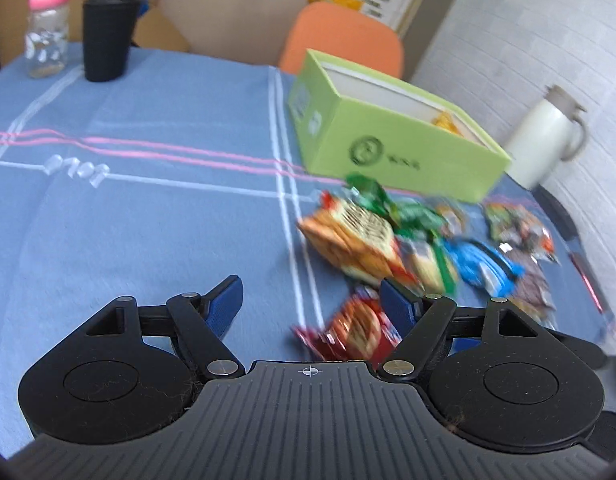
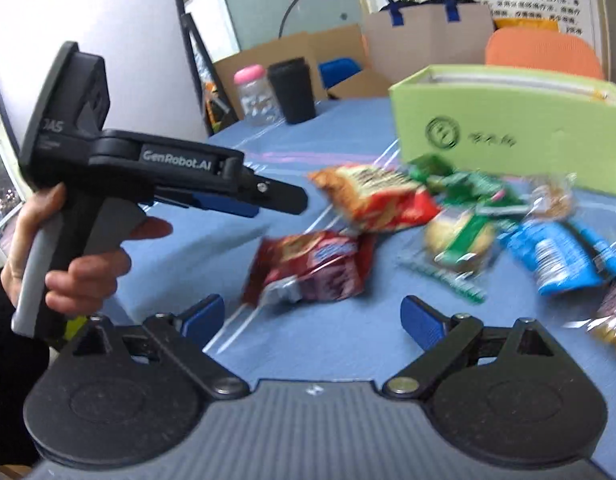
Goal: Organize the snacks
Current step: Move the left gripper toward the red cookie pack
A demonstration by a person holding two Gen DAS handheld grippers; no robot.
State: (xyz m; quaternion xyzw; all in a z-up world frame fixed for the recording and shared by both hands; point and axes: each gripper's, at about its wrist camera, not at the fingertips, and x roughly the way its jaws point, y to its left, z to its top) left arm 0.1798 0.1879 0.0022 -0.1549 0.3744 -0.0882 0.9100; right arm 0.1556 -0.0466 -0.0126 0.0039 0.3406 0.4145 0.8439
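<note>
Several snack packets lie in a loose pile on the blue tablecloth (image 1: pixel 147 220) in front of an open green box (image 1: pixel 392 136). A dark red packet (image 1: pixel 356 332) lies nearest, just ahead of my left gripper (image 1: pixel 312 300), which is open and empty. An orange packet (image 1: pixel 356 236), green packets (image 1: pixel 404 208) and a blue packet (image 1: pixel 480 264) lie beyond. My right gripper (image 2: pixel 312 316) is open and empty, just short of the red packet (image 2: pixel 308 268). In the right wrist view the left gripper (image 2: pixel 267 200) hovers to the left, above the cloth. The green box (image 2: pixel 508 136) stands behind the pile.
A pink-lidded clear jar (image 1: pixel 47 36) and a black cup (image 1: pixel 107 36) stand at the far left of the table. A white jug (image 1: pixel 548 136) stands right of the box. An orange chair (image 1: pixel 348 40), cardboard boxes and a paper bag (image 2: pixel 428 36) are behind the table.
</note>
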